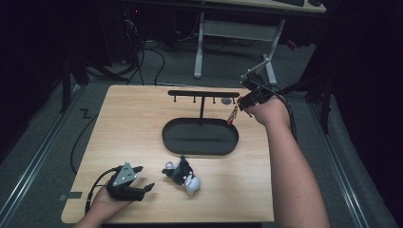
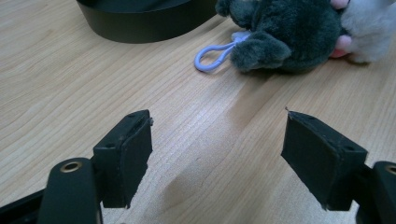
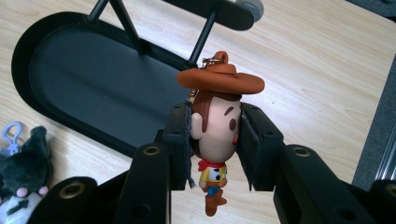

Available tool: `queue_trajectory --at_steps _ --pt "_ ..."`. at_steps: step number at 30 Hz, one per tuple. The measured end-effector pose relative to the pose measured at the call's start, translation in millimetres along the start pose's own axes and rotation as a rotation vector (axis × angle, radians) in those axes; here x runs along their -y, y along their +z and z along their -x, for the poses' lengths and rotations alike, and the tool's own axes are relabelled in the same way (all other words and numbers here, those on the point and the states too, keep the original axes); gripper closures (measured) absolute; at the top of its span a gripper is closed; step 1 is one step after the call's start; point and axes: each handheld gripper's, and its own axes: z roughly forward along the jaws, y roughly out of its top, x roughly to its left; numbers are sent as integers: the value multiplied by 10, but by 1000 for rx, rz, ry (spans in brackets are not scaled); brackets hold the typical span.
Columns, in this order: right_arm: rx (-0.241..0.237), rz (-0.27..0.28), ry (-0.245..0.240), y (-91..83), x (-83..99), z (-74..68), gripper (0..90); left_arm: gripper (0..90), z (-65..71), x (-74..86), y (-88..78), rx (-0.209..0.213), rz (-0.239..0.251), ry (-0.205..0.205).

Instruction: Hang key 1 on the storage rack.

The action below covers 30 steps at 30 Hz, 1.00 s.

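A: The wooden counter (image 1: 142, 118) is carrying a black hook stand (image 1: 202, 94). The right tongs (image 3: 215, 140) are clenching a cowboy keychain (image 3: 215, 135) at its far right.

B: The left tongs (image 2: 217, 154) are resting released, near left. I'd be keeping the ring level with a peg.

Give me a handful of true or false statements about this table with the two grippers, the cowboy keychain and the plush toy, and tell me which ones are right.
1. The right gripper is shut on the cowboy keychain, pinching its head. True.
2. The left gripper holds the plush toy. False: its jaws stand open over bare wood, with the toy lying apart from them on the table.
3. The plush toy has a pale purple loop. True.
4. The cowboy keychain lies flat in the black oval tray. False: it is held in the air beside the tray.
5. A black rack with hooks rises from the tray. True.
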Motion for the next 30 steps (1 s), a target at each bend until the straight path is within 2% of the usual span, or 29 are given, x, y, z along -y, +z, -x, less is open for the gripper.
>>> queue_trajectory --at_steps 14,24,30 --pt "-6 3 -24 85 -150 -114 667 244 -4 1 -4 8 -6 4" --pt "12 6 4 157 -116 -46 666 244 1 9 -7 9 -8 6" --pt "16 -10 21 213 -50 11 665 244 6 10 3 14 -14 8"
